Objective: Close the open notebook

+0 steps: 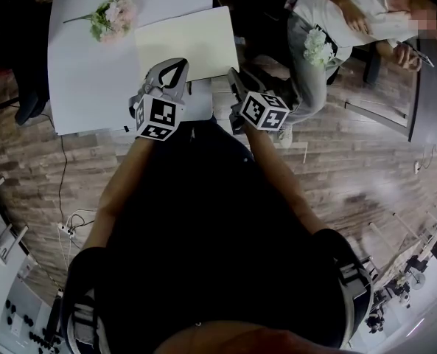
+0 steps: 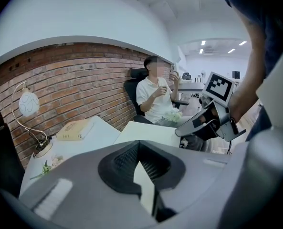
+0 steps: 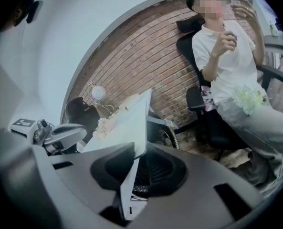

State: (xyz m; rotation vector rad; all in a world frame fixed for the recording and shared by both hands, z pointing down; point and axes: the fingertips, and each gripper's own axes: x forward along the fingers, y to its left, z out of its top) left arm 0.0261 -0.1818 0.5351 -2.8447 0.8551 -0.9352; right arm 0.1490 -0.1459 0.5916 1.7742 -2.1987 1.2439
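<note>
The open notebook (image 1: pixel 187 41) lies on the white table (image 1: pixel 85 87), cream pages up. My right gripper (image 1: pixel 235 77) is at its near right corner. In the right gripper view a pale sheet edge of the notebook (image 3: pixel 131 128) runs between the jaws of that gripper (image 3: pixel 139 151); it lies by the left pad with a gap to the right pad, so the jaws are open around it. My left gripper (image 1: pixel 178 65) rests over the notebook's near edge, its fingertips meeting; in its own view the left gripper (image 2: pixel 139 149) shows pale page (image 2: pixel 146 132) beyond.
A bunch of pink flowers (image 1: pixel 115 17) lies at the table's far left. A lamp (image 2: pixel 29 104) and a closed book (image 2: pixel 74 130) sit near the brick wall. A seated person (image 1: pixel 336 28) in an office chair is just right of the table.
</note>
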